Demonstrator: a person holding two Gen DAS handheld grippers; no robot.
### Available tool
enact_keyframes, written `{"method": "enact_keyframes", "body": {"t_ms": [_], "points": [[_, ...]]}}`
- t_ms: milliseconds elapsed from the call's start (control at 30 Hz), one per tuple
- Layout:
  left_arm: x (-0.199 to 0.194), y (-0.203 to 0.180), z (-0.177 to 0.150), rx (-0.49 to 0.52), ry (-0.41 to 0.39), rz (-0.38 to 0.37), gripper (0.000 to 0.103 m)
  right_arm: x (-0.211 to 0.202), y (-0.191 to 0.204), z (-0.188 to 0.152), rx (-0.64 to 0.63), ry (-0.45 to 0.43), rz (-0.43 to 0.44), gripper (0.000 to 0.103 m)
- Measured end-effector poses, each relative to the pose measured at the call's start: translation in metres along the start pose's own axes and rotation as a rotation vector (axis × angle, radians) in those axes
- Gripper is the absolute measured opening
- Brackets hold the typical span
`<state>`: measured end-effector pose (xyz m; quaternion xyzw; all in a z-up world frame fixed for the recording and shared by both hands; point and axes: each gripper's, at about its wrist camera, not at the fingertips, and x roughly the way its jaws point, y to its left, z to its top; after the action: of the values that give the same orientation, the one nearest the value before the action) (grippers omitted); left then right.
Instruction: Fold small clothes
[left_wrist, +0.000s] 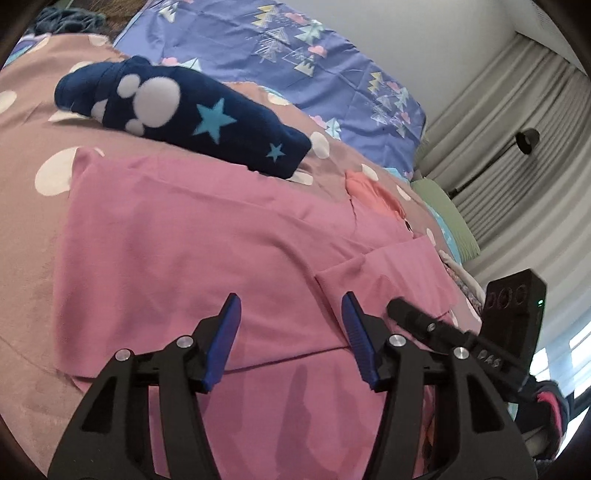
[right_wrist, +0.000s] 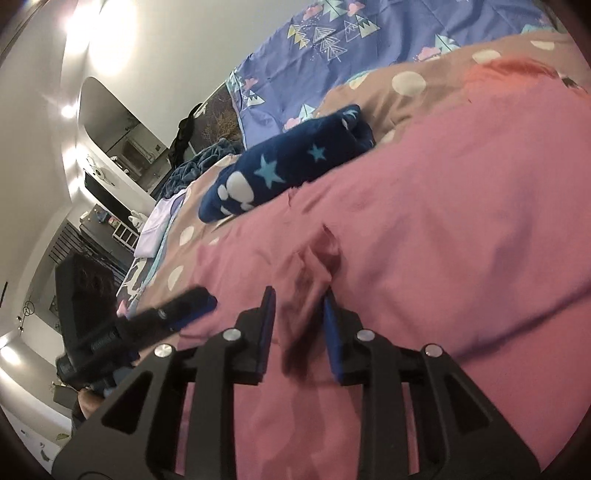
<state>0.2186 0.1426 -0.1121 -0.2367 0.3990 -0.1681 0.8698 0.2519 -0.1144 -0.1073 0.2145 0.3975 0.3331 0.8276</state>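
Blue-padded jaws of the left gripper are seen apart, with nothing between them, hovering just above the pink garment. That garment is spread flat across the polka-dot bedcover, one folded edge lying across it near the jaws. In the right wrist view the right gripper is held low over the same garment; its jaws stand partly apart, and a raised pucker of pink cloth sits just ahead of the gap. Whether the pads touch that cloth cannot be told. A folded navy fleece piece with stars and a paw print lies beyond the pink garment, touching its far edge. Behind it a purple patterned sheet is seen
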Motion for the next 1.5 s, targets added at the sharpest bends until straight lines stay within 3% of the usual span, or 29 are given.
{"method": "enact_keyframes", "body": {"t_ms": [100, 167, 233, 567, 800, 1000, 1067, 1100, 1133, 1267, 1367, 1433, 1500], "points": [[-0.001, 0.008, 0.0, -0.045, 0.004, -0.034, 0.057, 0.009, 0.027, -0.011, -0.148, 0.072, 0.106, 0.03], [-0.003, 0.01, -0.002, -0.03, 0.015, -0.042, 0.058, 0.013, 0.044, -0.028, -0.285, 0.115, 0.105, 0.035], [0.001, 0.01, -0.006, -0.025, 0.048, -0.052, 0.062, 0.017, 0.046, -0.04, -0.325, 0.164, 0.082, 0.036], [0.026, -0.014, -0.007, 0.012, 0.092, -0.095, 0.062, -0.025, -0.013, -0.036, -0.066, 0.075, 0.053, 0.039], [0.025, -0.026, -0.013, -0.003, 0.11, -0.132, 0.065, -0.013, -0.014, -0.038, -0.066, 0.108, 0.043, 0.04], [0.027, -0.029, -0.016, 0.023, 0.096, -0.081, 0.067, -0.011, -0.014, -0.037, -0.071, 0.107, 0.039, 0.04], [0.034, -0.033, -0.014, 0.056, 0.097, -0.014, 0.038, -0.015, -0.014, -0.038, -0.077, 0.104, 0.036, 0.041], [0.037, -0.034, -0.012, 0.055, 0.111, -0.009, 0.005, -0.015, -0.014, -0.038, -0.079, 0.102, 0.039, 0.041], [0.041, -0.035, -0.009, 0.035, 0.127, -0.016, 0.0, -0.015, -0.014, -0.038, -0.078, 0.101, 0.043, 0.041], [0.025, -0.064, 0.012, 0.107, 0.04, -0.019, 0.0, -0.018, -0.016, -0.037, -0.069, 0.091, 0.059, 0.042], [0.001, -0.102, 0.038, 0.233, -0.052, 0.012, 0.001, -0.039, -0.015, -0.031, -0.075, -0.029, 0.032, 0.042], [-0.016, -0.119, 0.056, 0.283, -0.103, 0.016, 0.001, -0.061, -0.023, -0.023, -0.06, -0.158, -0.038, 0.043], [-0.034, -0.126, 0.072, 0.312, -0.149, 0.03, 0.001, -0.073, -0.044, -0.016, 0.03, -0.23, -0.178, 0.047]]}}
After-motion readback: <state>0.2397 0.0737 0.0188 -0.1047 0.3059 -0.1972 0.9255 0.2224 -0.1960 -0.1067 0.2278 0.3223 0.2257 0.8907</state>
